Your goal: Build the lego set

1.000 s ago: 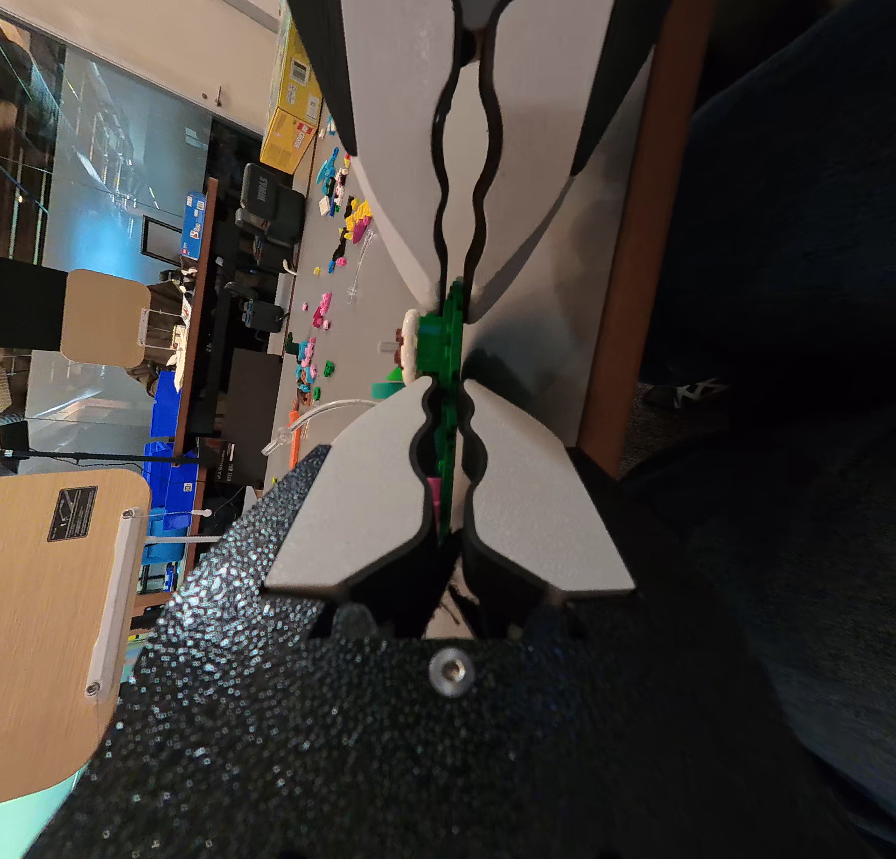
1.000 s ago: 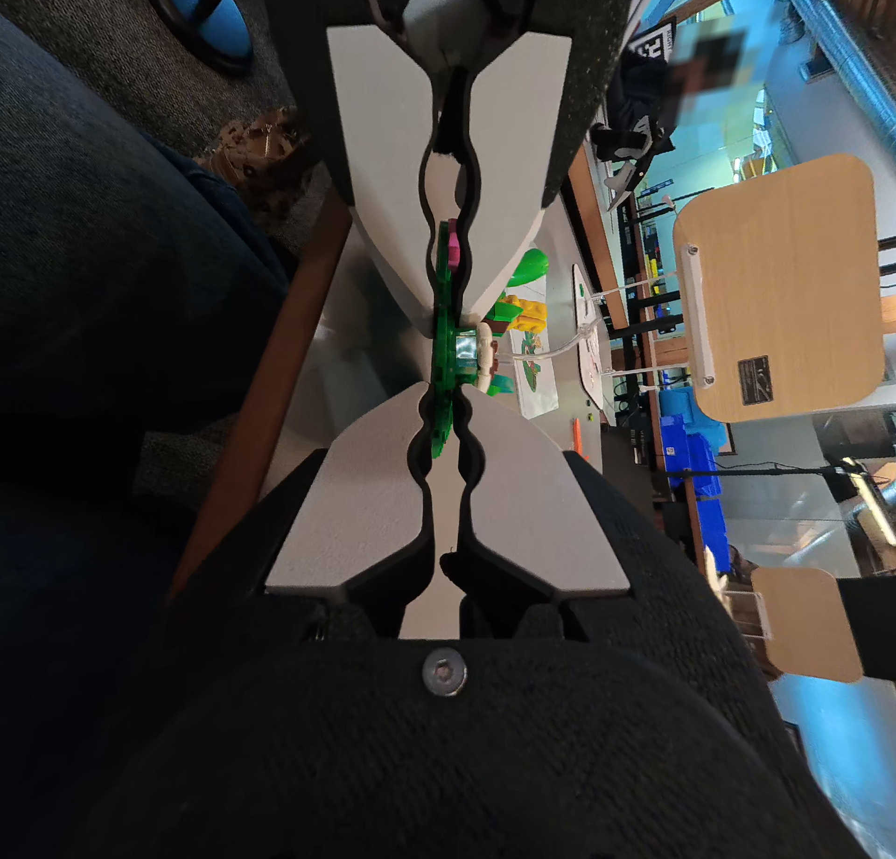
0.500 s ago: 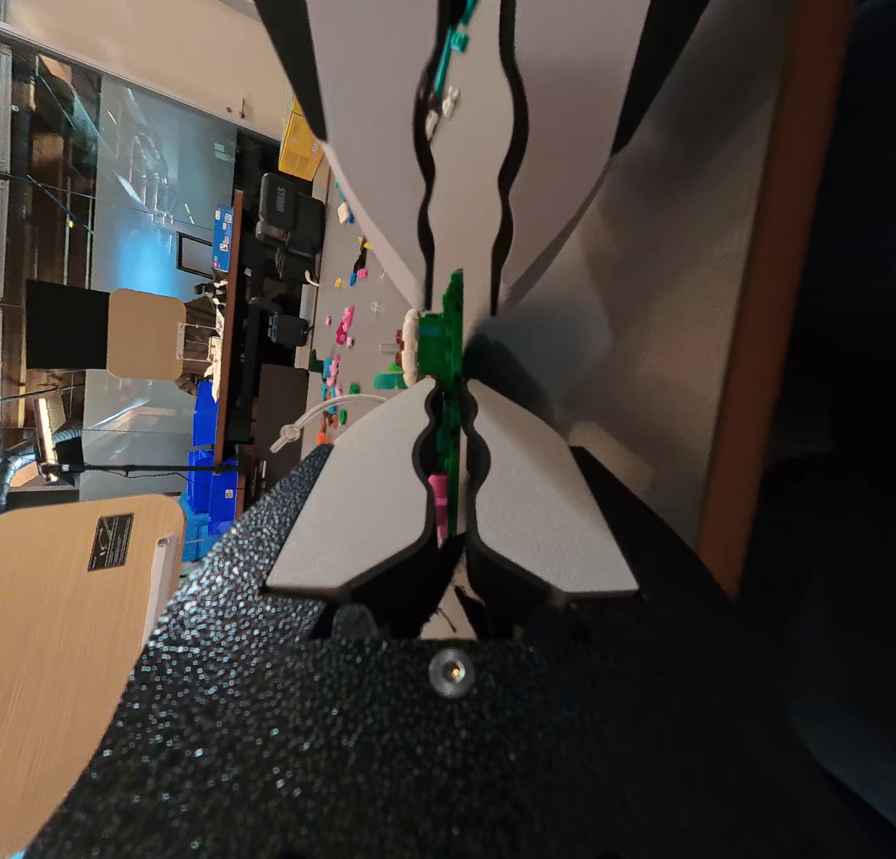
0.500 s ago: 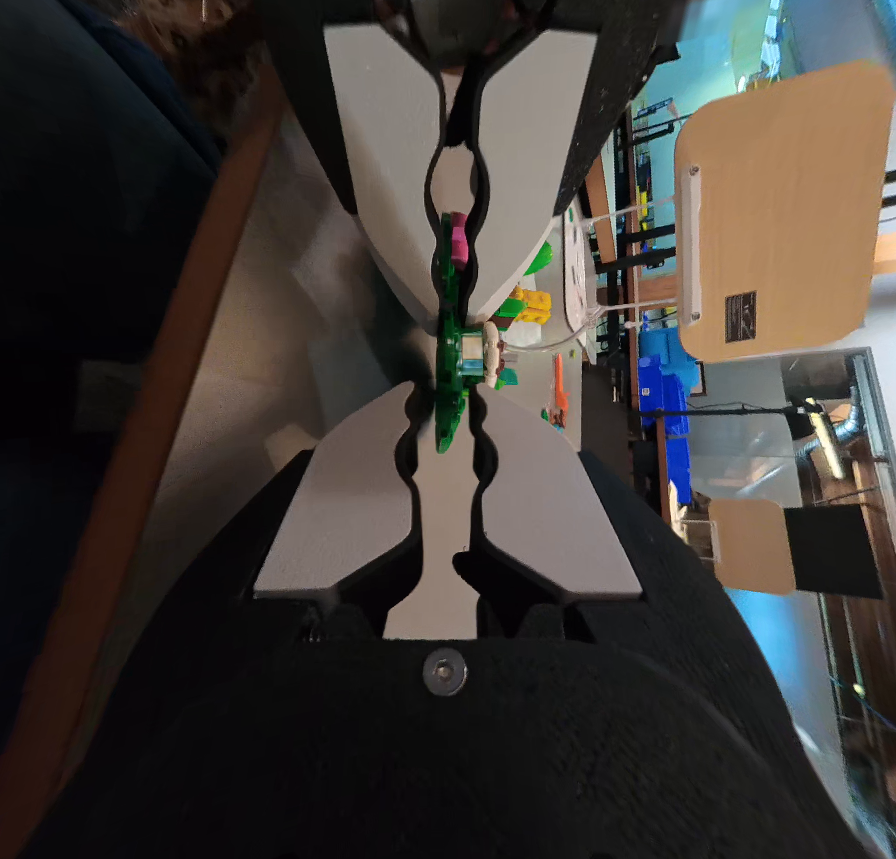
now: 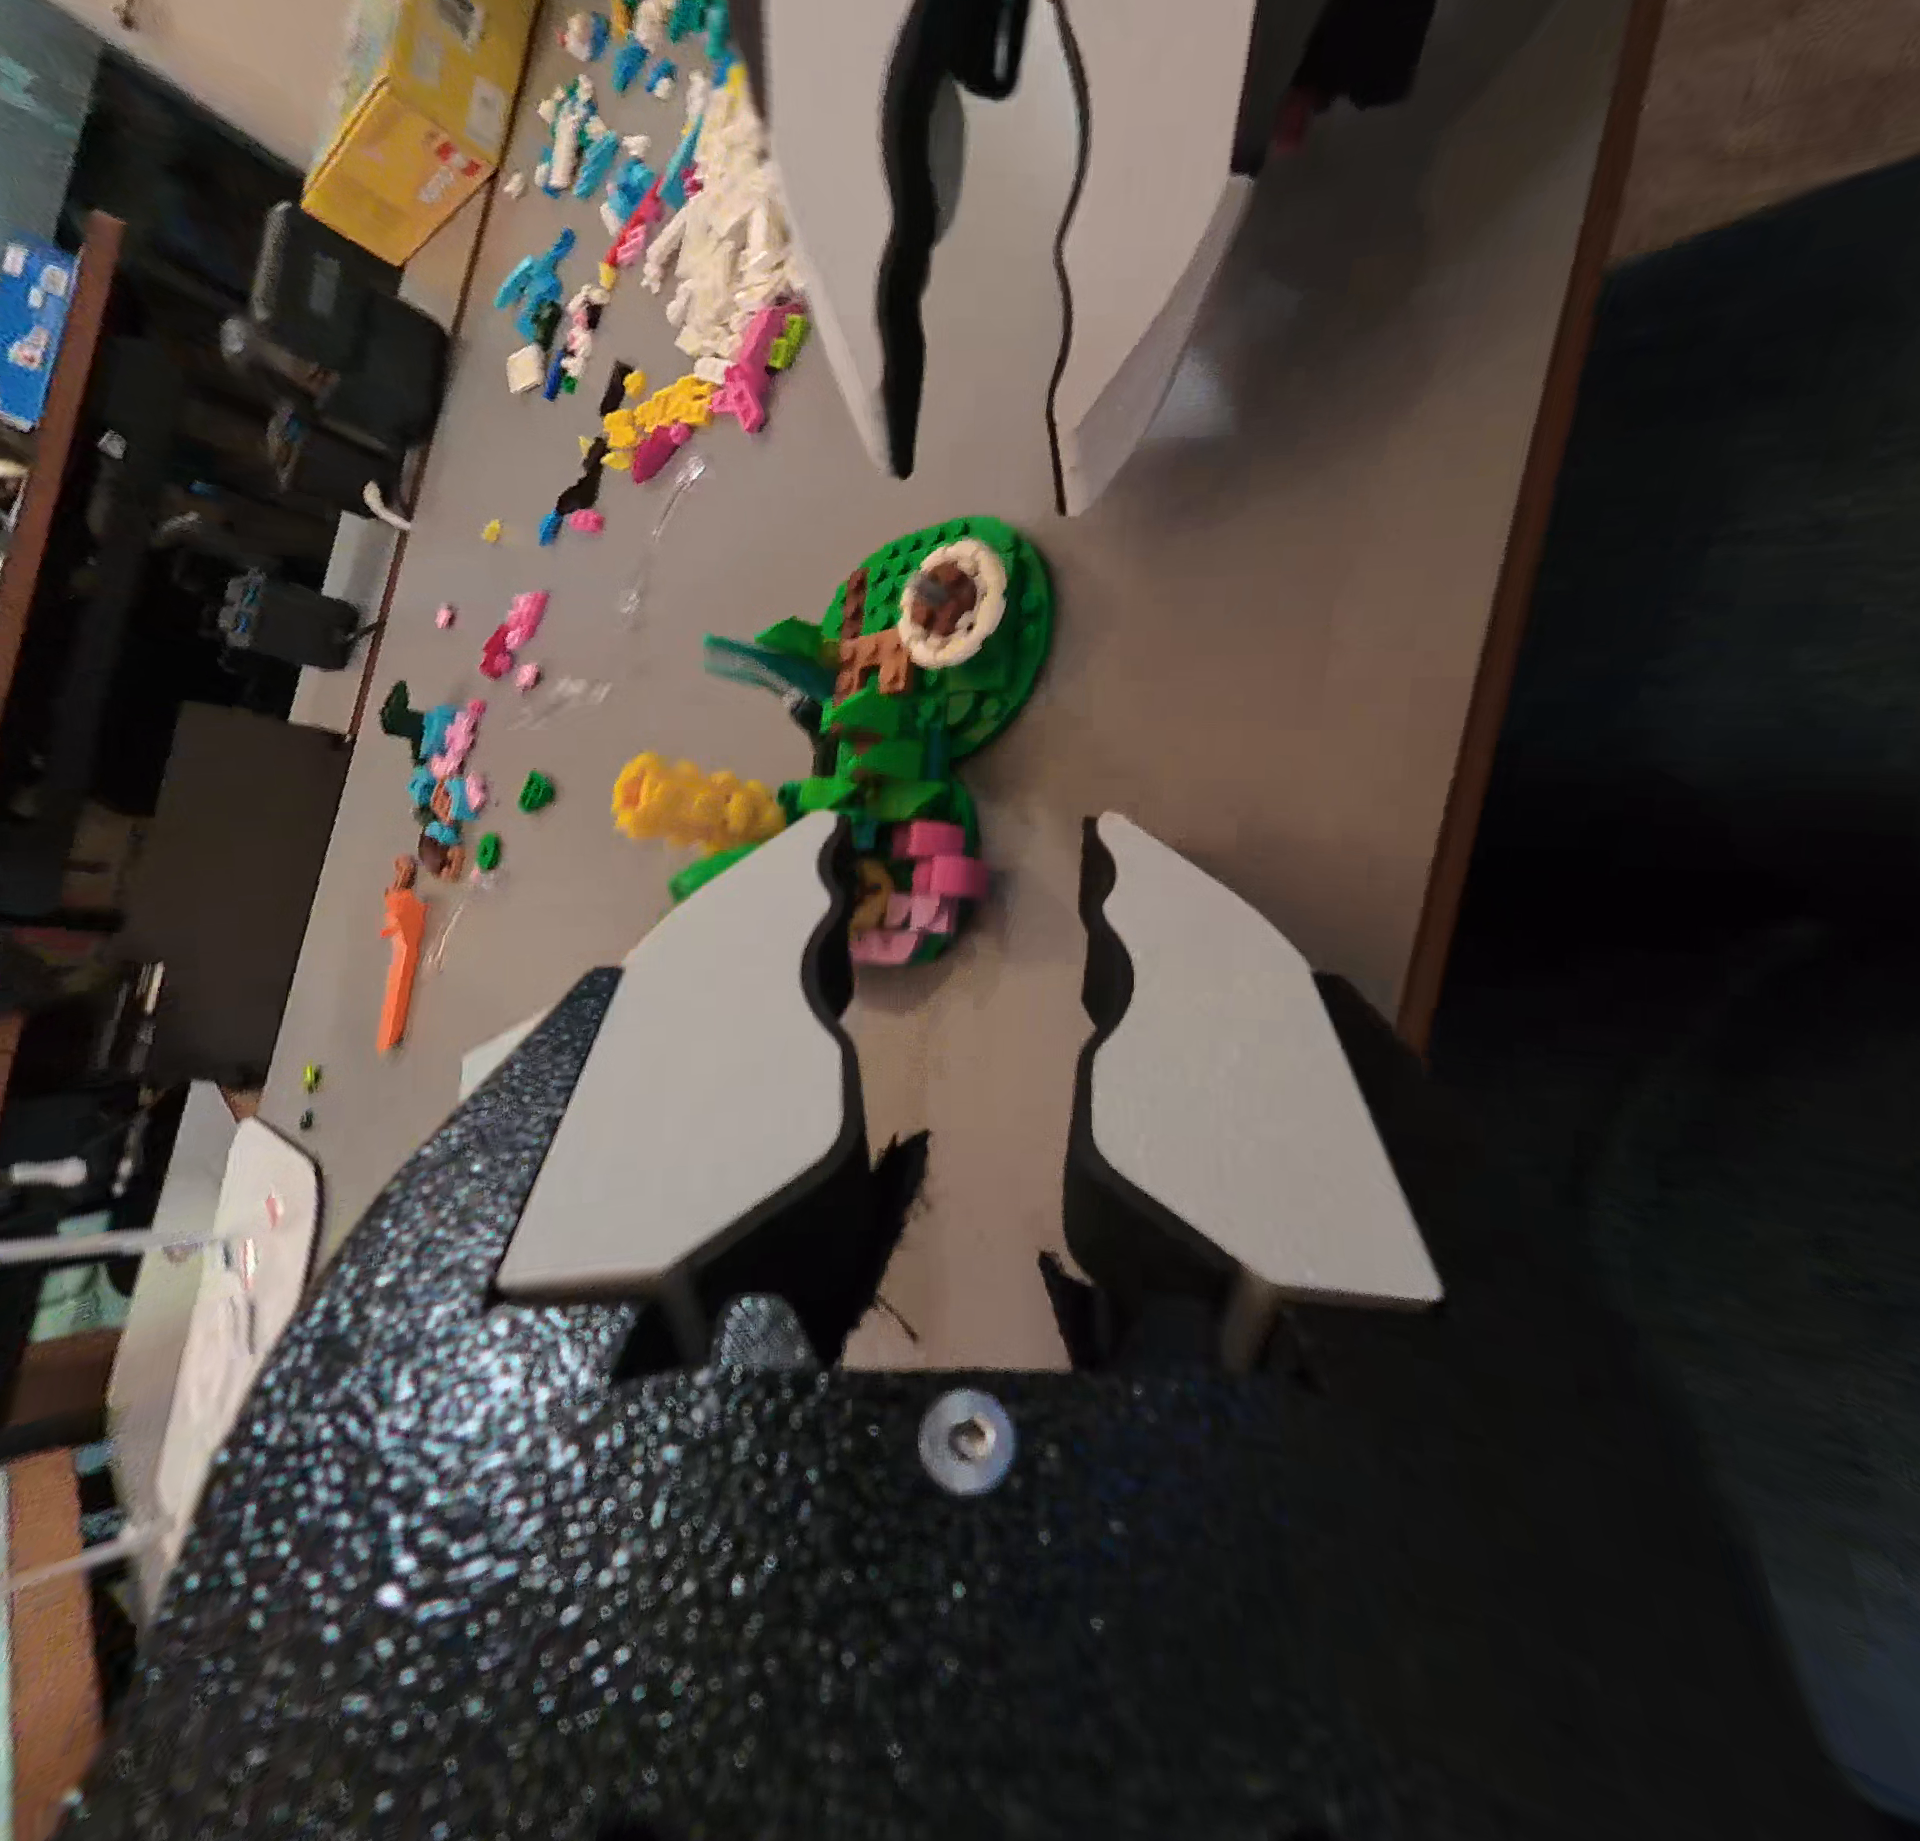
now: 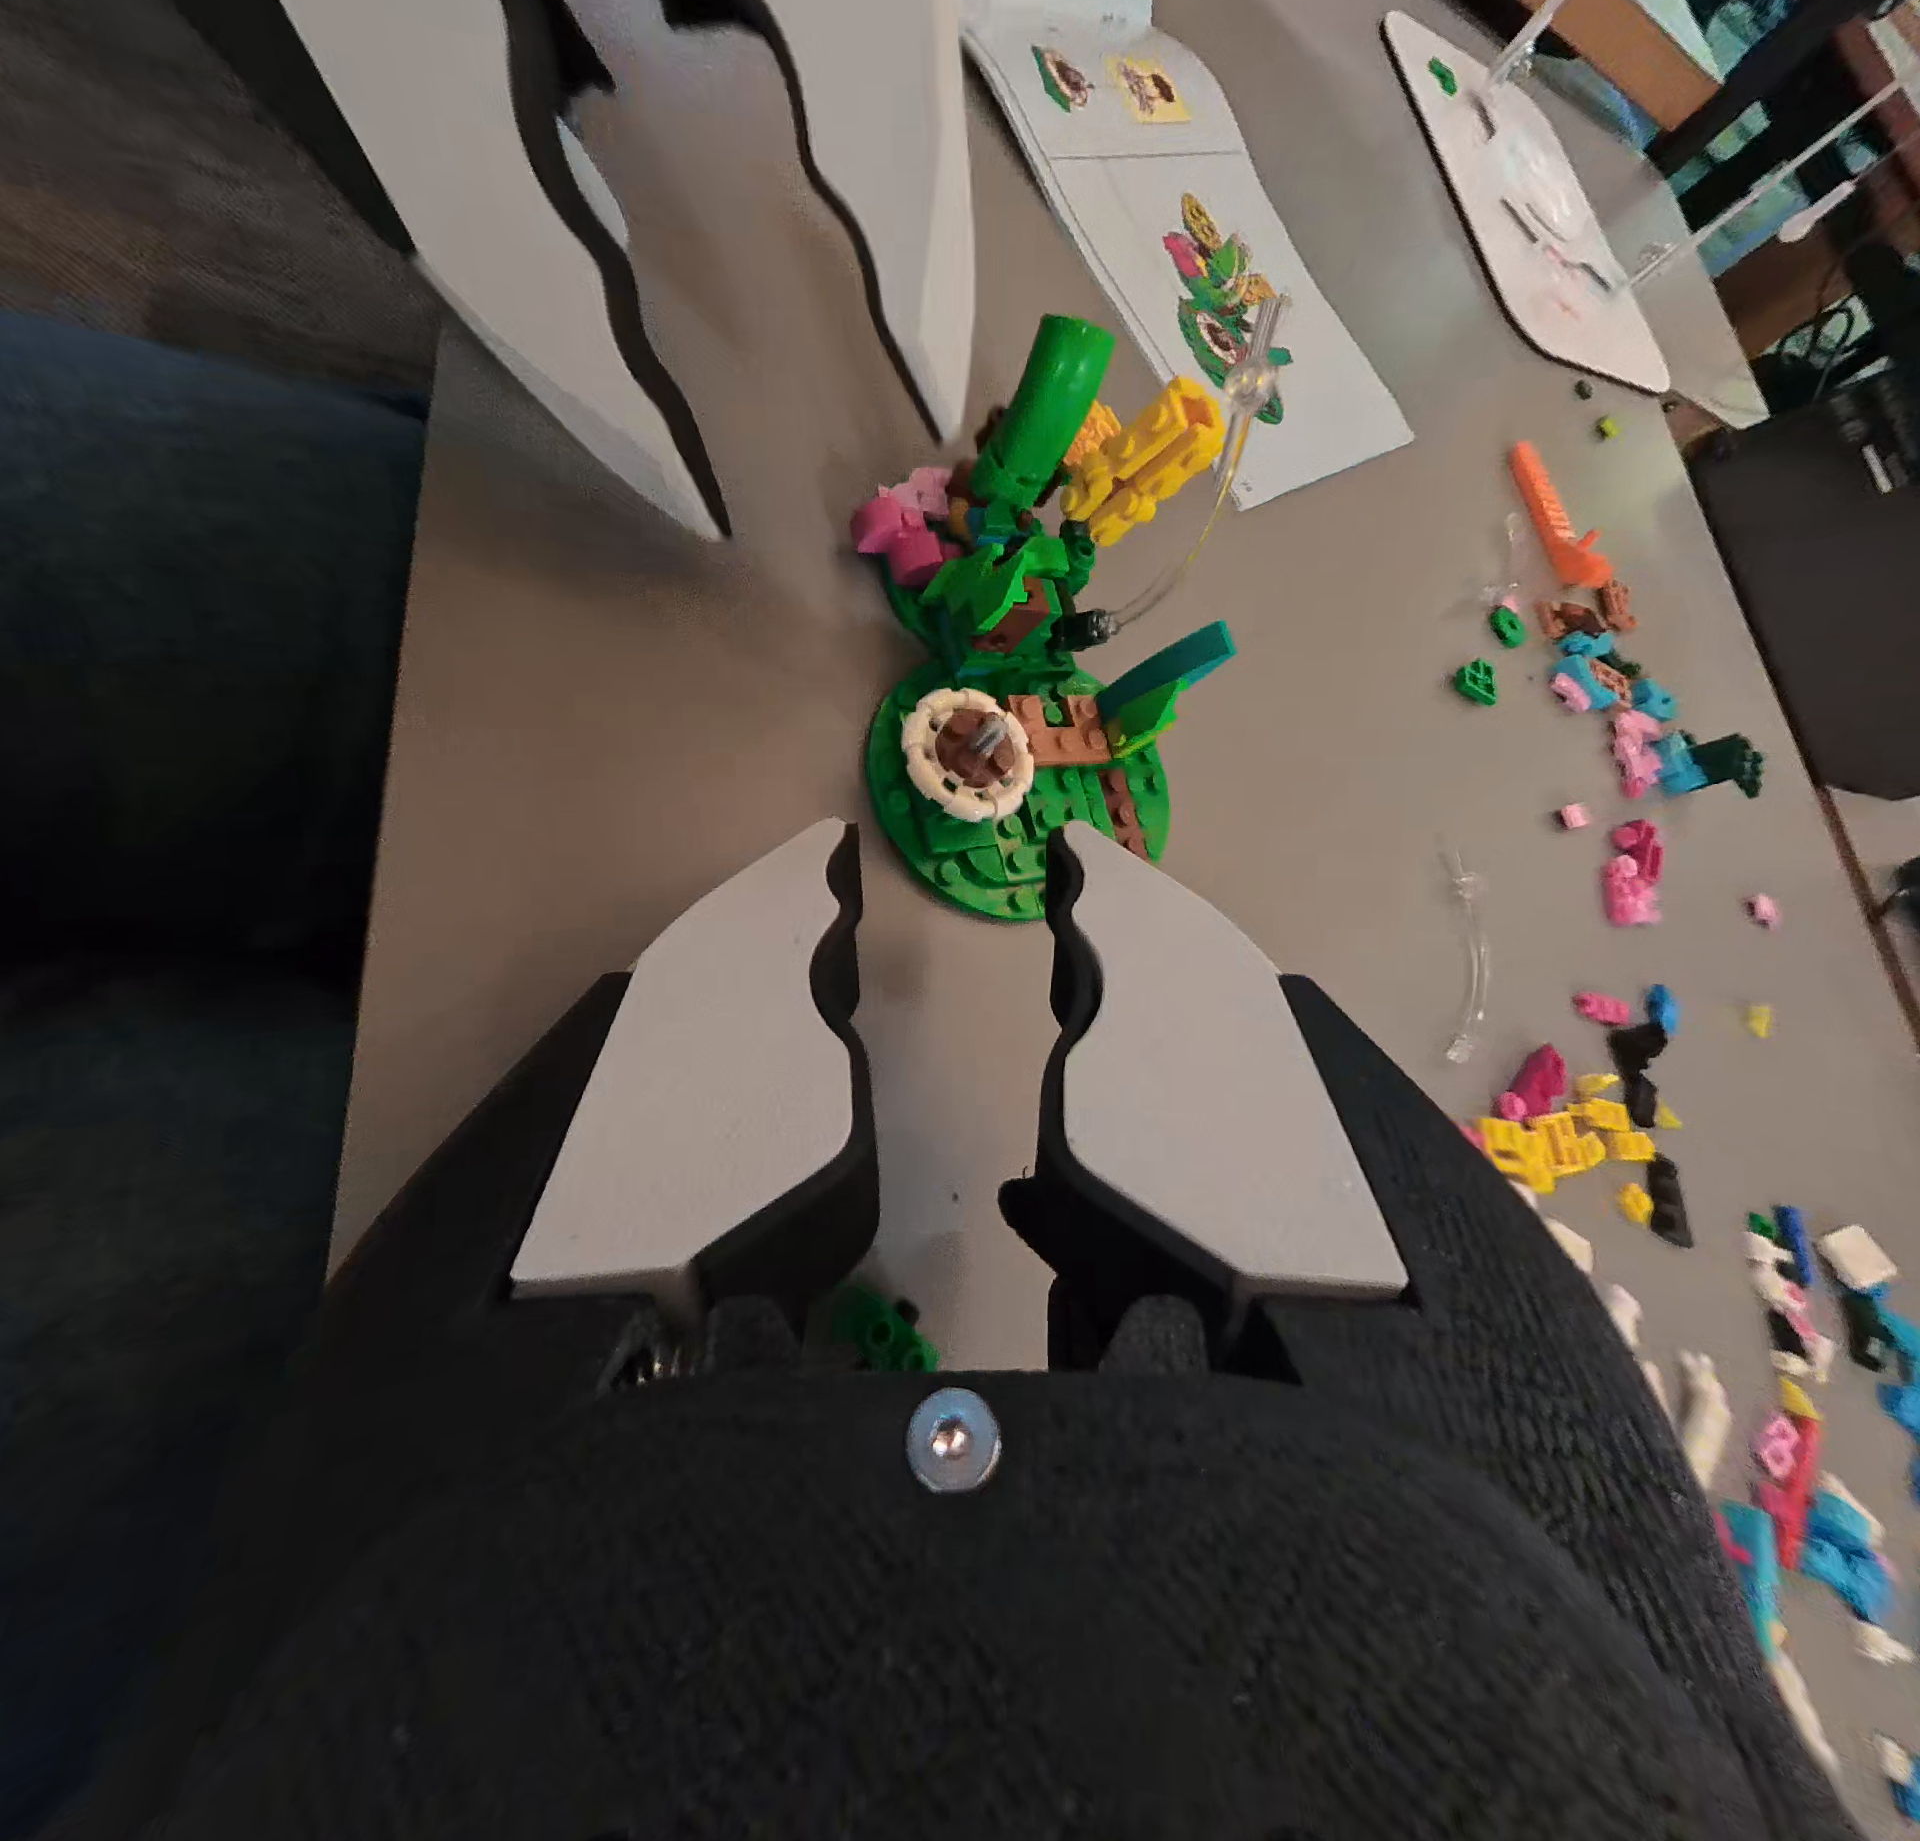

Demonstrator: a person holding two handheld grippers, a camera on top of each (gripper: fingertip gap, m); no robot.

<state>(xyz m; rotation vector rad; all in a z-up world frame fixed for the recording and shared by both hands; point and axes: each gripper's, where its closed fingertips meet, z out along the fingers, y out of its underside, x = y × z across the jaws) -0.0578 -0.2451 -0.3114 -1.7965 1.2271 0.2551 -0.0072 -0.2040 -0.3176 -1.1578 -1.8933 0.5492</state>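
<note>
Grey tabletop [image 6: 623, 752] carries the green brick flower model [image 6: 1013, 752]; I'd keep my left gripper [image 5: 961, 830] and right gripper [image 6: 951, 835], both released and empty, hovering clear of it.

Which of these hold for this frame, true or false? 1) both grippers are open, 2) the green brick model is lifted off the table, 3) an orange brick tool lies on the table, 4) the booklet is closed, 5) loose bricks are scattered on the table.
1) Both grippers are open: true. The left gripper and the right gripper both show a clear gap, with nothing clamped.
2) The green brick model is lifted: false. It lies flat on the grey table, between the two grippers.
3) An orange brick tool lies on the table: true.
4) The booklet is closed: false. It lies open, showing pictures.
5) Loose bricks are scattered on the table: true.
</note>
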